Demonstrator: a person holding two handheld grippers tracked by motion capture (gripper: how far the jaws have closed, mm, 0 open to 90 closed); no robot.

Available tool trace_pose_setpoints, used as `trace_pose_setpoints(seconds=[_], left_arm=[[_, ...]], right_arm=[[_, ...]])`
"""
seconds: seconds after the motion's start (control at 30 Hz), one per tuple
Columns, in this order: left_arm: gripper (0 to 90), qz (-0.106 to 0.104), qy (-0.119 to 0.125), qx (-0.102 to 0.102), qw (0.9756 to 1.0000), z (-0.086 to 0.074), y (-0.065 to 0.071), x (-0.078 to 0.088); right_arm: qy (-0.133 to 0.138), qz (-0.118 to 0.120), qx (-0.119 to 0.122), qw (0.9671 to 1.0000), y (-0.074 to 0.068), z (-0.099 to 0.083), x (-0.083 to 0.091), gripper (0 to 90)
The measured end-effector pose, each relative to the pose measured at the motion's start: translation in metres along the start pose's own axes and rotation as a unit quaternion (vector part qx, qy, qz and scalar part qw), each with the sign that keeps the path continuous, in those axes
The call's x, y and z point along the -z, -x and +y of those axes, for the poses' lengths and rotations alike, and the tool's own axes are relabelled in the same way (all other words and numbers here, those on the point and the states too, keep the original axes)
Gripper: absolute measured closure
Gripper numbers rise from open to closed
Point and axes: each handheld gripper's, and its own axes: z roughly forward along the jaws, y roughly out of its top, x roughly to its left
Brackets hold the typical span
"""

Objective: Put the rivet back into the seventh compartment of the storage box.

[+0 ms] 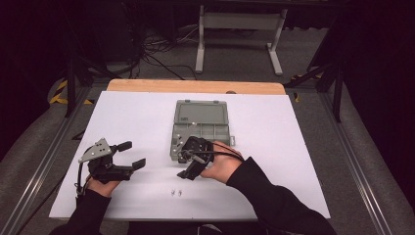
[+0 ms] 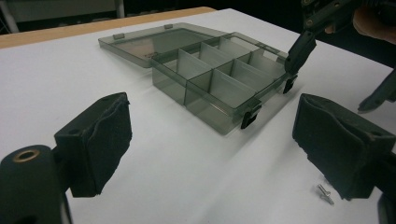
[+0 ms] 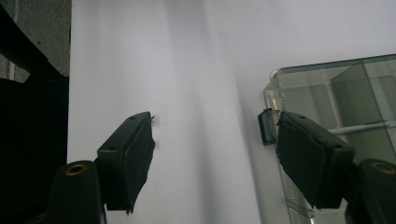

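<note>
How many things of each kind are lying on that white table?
Grey compartment box, lid open: 1
Small metal screws: 2
Hand-held grippers, left gripper and right gripper: 2
Total: 5

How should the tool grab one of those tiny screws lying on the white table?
Probably from straight above, pinching the thin shaft crosswise. The screws lie flat on the table, so nothing sticks up to hold. The open left tool sits nearest them.

Left gripper (image 1: 131, 154) jaws apart, right gripper (image 1: 182, 164) jaws apart
</note>
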Motion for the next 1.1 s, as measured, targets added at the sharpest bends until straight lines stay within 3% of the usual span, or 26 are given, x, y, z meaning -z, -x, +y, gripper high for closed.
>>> trace_pose_setpoints(seconds=[0.13, 0.5, 1.1], left_arm=[[12.4, 0.001, 0.001, 0.001, 1.0000, 0.000, 0.000, 0.000], [12.4, 0.000, 0.000, 0.000, 1.0000, 0.000, 0.001, 0.000], [12.4, 0.001, 0.000, -0.002, 1.0000, 0.000, 0.000, 0.000]], right_arm=[[-0.006, 0.004, 0.013, 0.9999, -0.004, 0.000, -0.008, 24.8], [-0.019, 0.016, 0.019, 0.9995, -0.014, -0.001, -0.024, 20.3], [-0.038, 0.040, 0.027, 0.9981, -0.028, -0.005, -0.047, 21.7]])
